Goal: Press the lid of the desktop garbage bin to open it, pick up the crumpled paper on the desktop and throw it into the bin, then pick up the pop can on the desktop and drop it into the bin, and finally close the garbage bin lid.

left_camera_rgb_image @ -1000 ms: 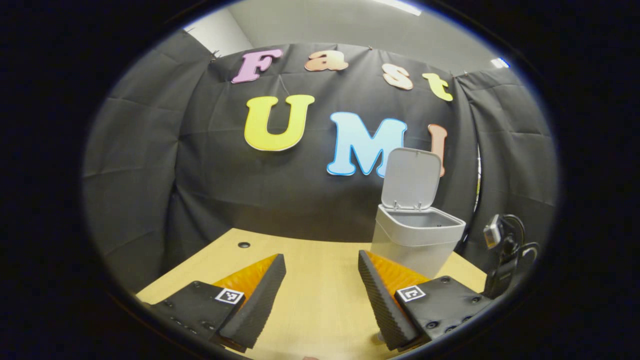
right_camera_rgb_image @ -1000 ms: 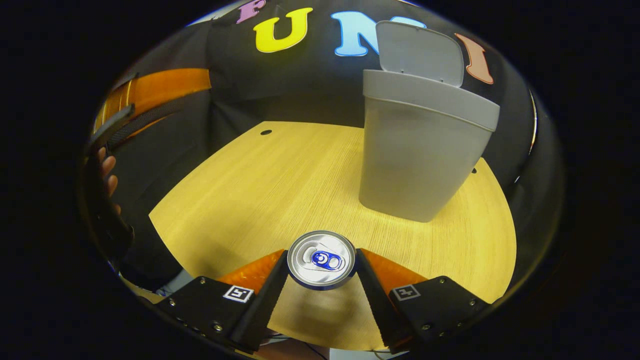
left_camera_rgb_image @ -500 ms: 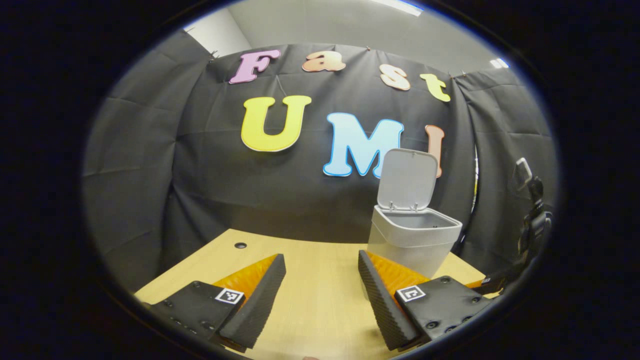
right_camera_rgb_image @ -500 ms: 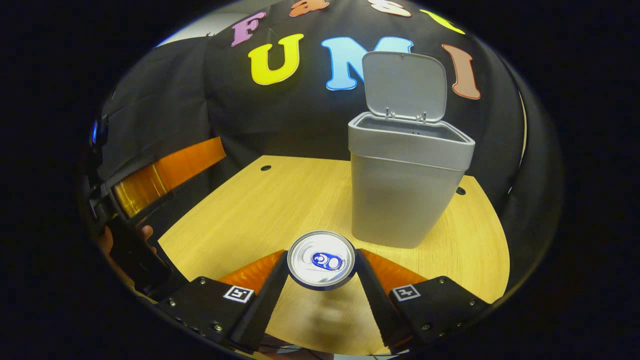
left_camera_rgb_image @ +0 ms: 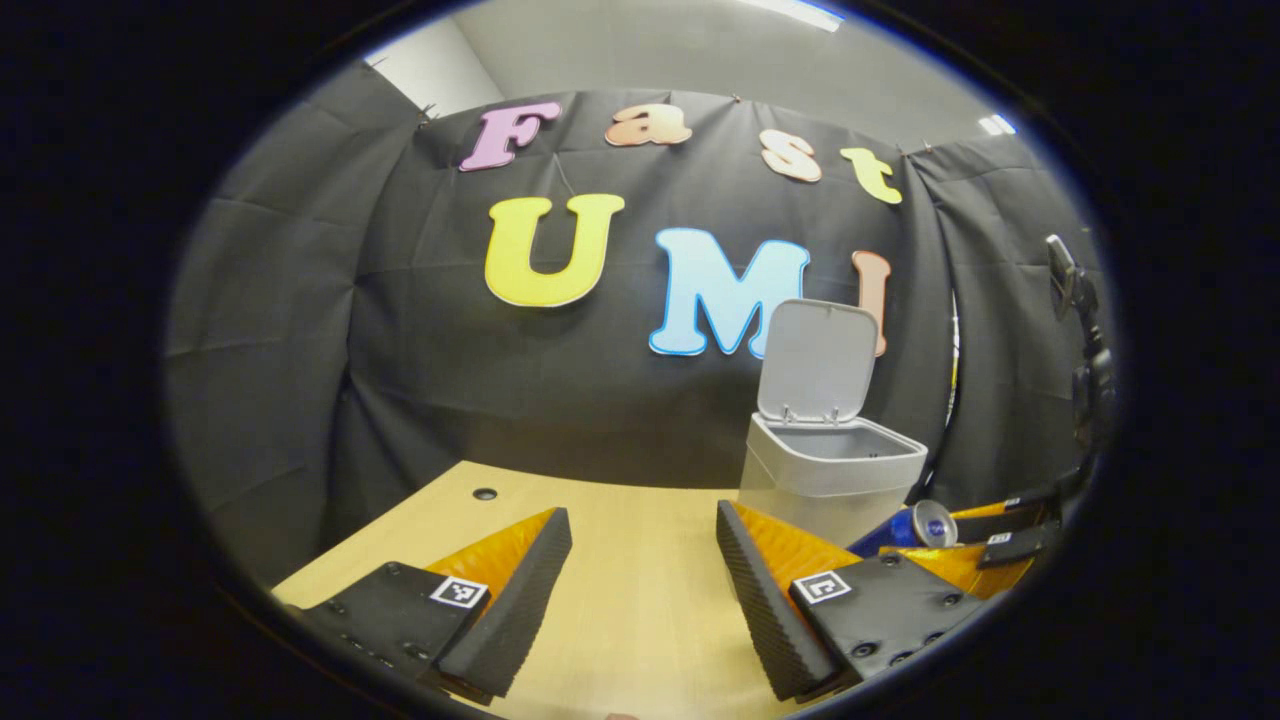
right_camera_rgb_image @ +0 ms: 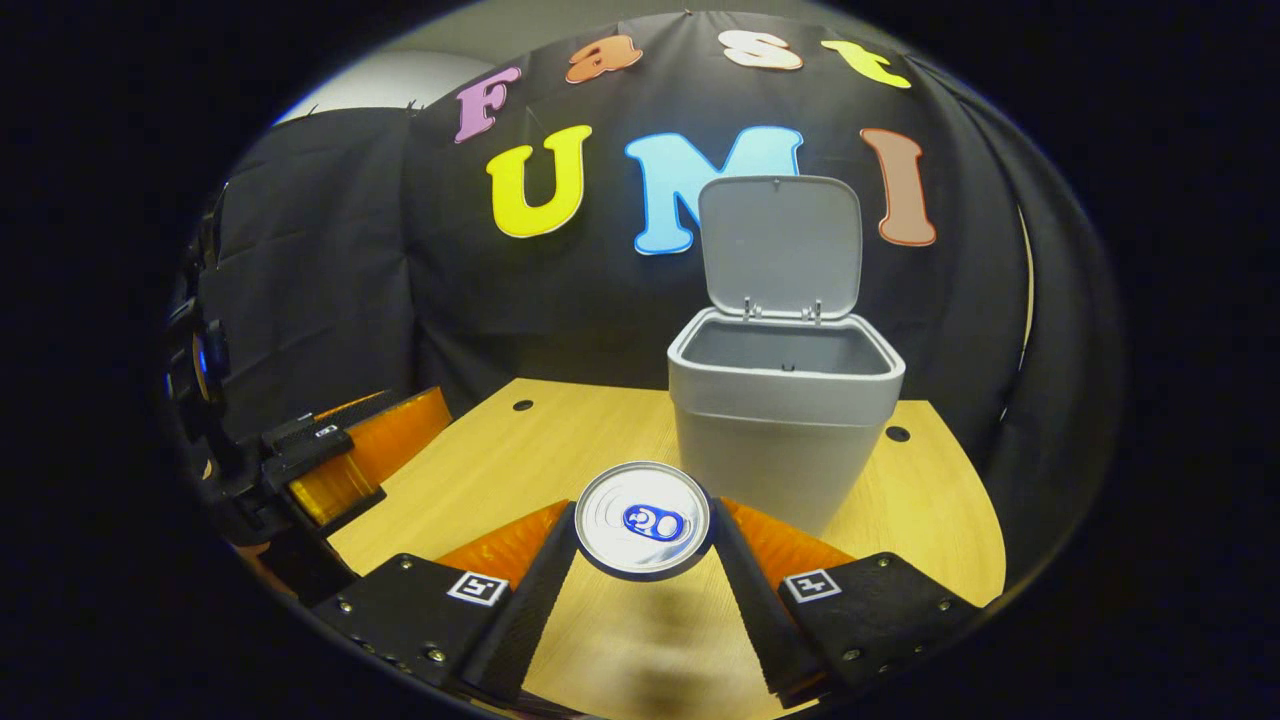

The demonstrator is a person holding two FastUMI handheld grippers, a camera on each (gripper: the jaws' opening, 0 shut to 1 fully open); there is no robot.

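Observation:
My right gripper point(right_camera_rgb_image: 642, 530) is shut on the pop can point(right_camera_rgb_image: 643, 518), whose silver top with a blue tab faces the camera, held above the desk. Beyond it stands the grey garbage bin point(right_camera_rgb_image: 785, 425) with its lid point(right_camera_rgb_image: 781, 245) swung upright and its mouth open. In the left gripper view the bin point(left_camera_rgb_image: 828, 480) sits at right on the desk, and the blue can point(left_camera_rgb_image: 905, 528) shows beside it in the right gripper point(left_camera_rgb_image: 975, 540). My left gripper point(left_camera_rgb_image: 640, 560) hangs open over the desk, nothing between its fingers. What lies inside the bin is hidden.
The wooden desk point(right_camera_rgb_image: 520, 460) has a small cable hole point(right_camera_rgb_image: 522, 405) at the back left and another point(right_camera_rgb_image: 897, 433) right of the bin. The left gripper point(right_camera_rgb_image: 330, 455) and the hand holding it sit at the left edge of the right gripper view.
My right gripper has risen with the can, so the bin's open mouth now shows from above. In the left gripper view the can and right gripper have come in beside the bin.

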